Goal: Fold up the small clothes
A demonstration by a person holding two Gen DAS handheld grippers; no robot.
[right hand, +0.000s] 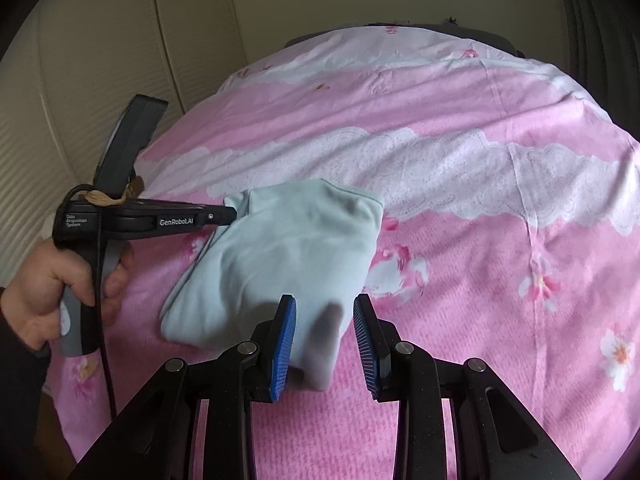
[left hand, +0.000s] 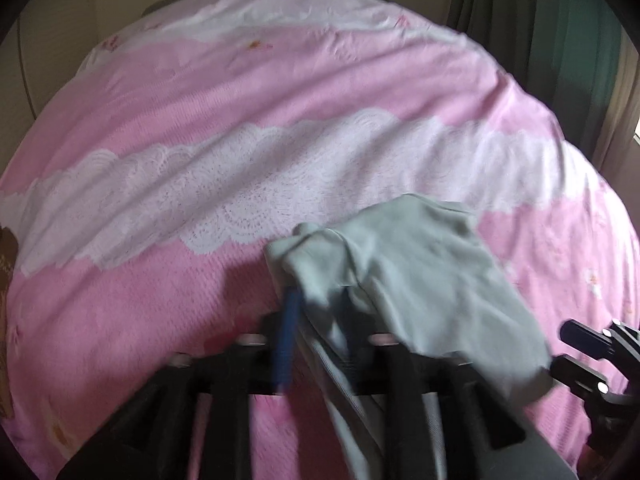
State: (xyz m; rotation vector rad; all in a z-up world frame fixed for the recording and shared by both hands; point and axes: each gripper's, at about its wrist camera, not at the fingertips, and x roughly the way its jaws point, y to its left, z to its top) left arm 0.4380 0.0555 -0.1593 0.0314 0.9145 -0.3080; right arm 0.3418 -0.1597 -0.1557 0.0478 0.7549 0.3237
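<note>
A small pale blue-grey garment (right hand: 280,264) lies partly folded on the pink bed cover (right hand: 460,260). My left gripper (left hand: 316,308) is shut on the garment's left edge (left hand: 420,276) and holds that part up; it shows from the side in the right wrist view (right hand: 230,214), in a person's hand. My right gripper (right hand: 325,340) is open, its blue pads on either side of the garment's near corner, not closed on it. The right gripper's body shows at the right edge of the left wrist view (left hand: 592,356).
The bed cover (left hand: 240,184) is pink with white lace-pattern bands and flower prints. A cream wall panel (right hand: 80,80) stands to the left, dark curtains (left hand: 560,32) at the far right. The bed's left edge drops off near the hand (right hand: 52,288).
</note>
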